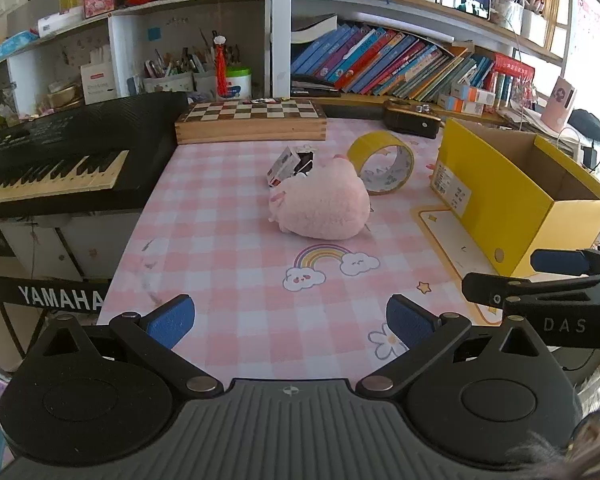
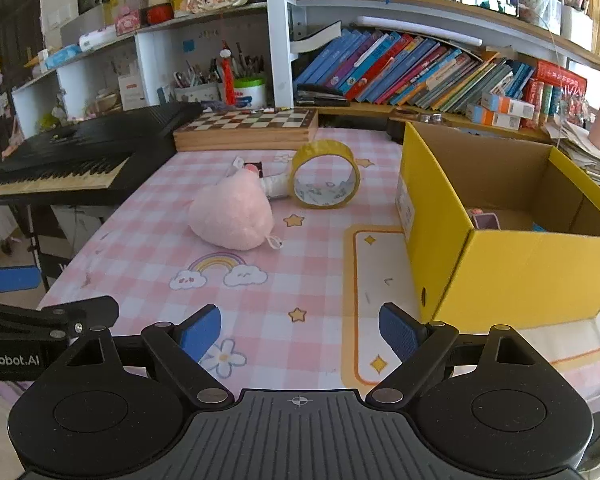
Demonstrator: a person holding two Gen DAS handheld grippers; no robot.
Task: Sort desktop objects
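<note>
A pink plush toy (image 1: 322,206) lies mid-table on the pink checked cloth; it also shows in the right wrist view (image 2: 230,212). Behind it lie a small white-and-black box (image 1: 290,165) and a yellow tape roll (image 1: 382,166), the roll standing on edge (image 2: 326,180). An open yellow cardboard box (image 1: 512,196) stands at the right (image 2: 500,264), with small items inside. My left gripper (image 1: 290,320) is open and empty near the front edge. My right gripper (image 2: 300,330) is open and empty, beside the box's near corner.
A black Yamaha keyboard (image 1: 60,156) borders the table's left side. A wooden chessboard case (image 1: 252,120) lies at the back, a dark camera (image 1: 412,118) behind the tape. Bookshelves (image 2: 420,68) rise behind the table. A yellow-bordered mat (image 2: 380,304) lies under the box.
</note>
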